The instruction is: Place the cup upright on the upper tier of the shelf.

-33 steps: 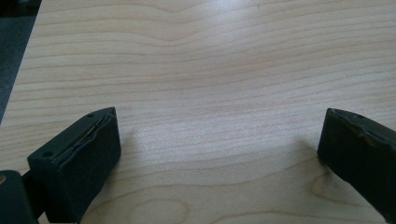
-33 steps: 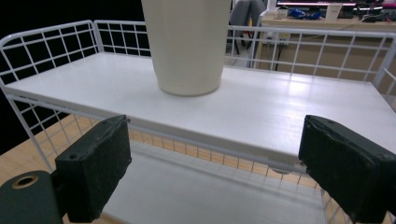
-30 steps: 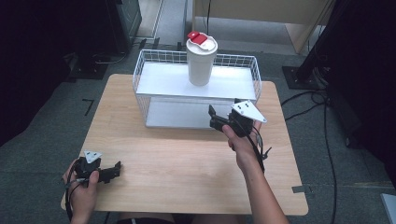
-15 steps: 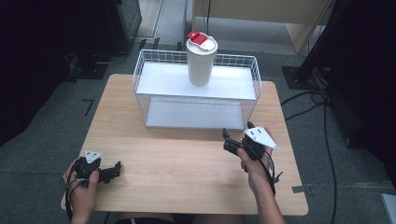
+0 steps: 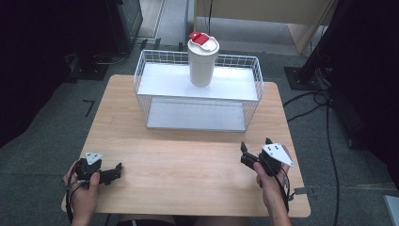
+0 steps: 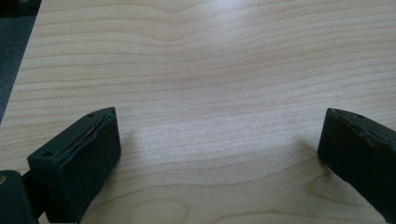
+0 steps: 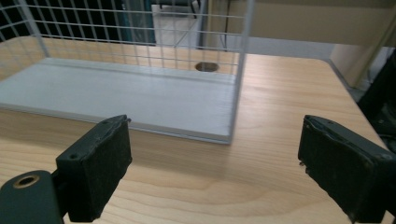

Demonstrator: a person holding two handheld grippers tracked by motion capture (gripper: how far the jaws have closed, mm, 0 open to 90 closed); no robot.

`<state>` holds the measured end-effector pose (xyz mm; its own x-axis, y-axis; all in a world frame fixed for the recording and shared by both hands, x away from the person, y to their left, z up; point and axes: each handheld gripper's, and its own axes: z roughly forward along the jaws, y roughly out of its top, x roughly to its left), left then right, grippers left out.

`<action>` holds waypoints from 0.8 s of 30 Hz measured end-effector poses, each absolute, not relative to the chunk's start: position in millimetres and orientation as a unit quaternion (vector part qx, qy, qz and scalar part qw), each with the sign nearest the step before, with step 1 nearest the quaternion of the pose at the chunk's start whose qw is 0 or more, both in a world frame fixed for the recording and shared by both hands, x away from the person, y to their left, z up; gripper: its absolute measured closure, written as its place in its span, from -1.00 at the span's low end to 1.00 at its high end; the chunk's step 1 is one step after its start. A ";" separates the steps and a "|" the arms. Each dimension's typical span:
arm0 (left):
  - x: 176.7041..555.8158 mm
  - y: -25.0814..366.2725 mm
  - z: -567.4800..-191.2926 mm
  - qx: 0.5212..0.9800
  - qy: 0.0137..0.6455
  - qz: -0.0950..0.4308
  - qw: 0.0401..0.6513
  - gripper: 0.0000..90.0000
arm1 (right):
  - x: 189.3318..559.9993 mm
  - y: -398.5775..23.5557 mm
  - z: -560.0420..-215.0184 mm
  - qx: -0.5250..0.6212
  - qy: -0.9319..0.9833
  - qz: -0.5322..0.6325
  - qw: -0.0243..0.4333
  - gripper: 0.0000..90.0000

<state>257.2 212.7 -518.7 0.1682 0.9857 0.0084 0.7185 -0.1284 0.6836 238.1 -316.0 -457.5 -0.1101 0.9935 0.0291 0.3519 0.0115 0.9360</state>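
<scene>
Right gripper (image 5: 256, 149) sat near right on table (image 5: 188, 160), jaws spread wide, holding nothing. Left gripper (image 5: 116, 170) sat near left, jaws likewise wide apart, empty, bare wood between them. White wire rack (image 5: 197, 94) stood at far centre of table. White cup (image 5: 202, 61) with red-tabbed lid stood upright on rack's upper shelf, well apart from both grippers. Rack's lower shelf (image 7: 116, 98) lay just beyond right gripper; corner wire post (image 7: 240, 70) stood between jaws and far edge.
</scene>
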 end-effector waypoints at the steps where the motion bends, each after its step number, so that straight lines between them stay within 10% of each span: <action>1: 257.2 212.7 -518.8 0.712 0.599 0.240 0.279 -1.00 | 235.4 -320.4 -461.4 0.556 0.608 0.420 0.380 -0.78; 24: 257.2 212.7 -518.8 0.712 0.599 0.240 0.278 -1.00 | 200.4 -386.8 -508.8 0.627 0.600 0.346 0.356 -0.78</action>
<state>257.2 212.7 -518.8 0.1683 0.9857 0.0084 0.7183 -0.1285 0.6837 200.4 -386.8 -508.8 0.0399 0.9992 0.0063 0.5056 -0.0256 0.8624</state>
